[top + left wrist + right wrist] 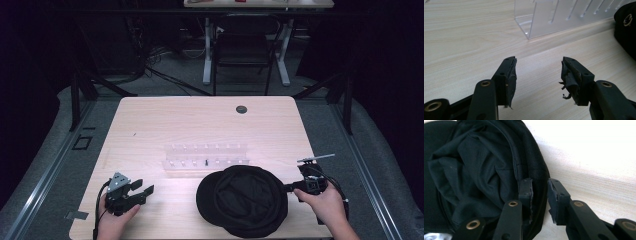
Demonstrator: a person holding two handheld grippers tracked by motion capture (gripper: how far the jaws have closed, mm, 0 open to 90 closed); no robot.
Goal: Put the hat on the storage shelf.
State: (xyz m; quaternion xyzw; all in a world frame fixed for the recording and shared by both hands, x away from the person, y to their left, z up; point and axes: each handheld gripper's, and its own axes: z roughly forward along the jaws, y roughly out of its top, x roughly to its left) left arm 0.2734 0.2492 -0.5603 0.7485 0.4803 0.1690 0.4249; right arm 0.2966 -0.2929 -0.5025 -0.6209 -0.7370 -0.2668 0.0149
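Note:
A black cap [242, 200] lies upside down on the wooden table [200, 125], near the front edge; its lining [474, 170] faces up. My right gripper [288, 188] reaches in from the right at the cap's rim. In the right gripper view my right gripper [540, 187] straddles the rim [539, 195], one jaw inside the cap and one outside, and a sliver of table shows between the rim and the outer pad. My left gripper [142, 190] rests open at the front left, nothing between its worn pads [511, 75]. The cap's edge [626, 27] lies off to its right.
A clear acrylic rack [206, 156] with several slots stands just behind the cap, and its near corner [554, 17] is ahead of my left gripper. A round cable hole [241, 109] sits at the table's far side. A chair [242, 50] and desk legs stand beyond the table.

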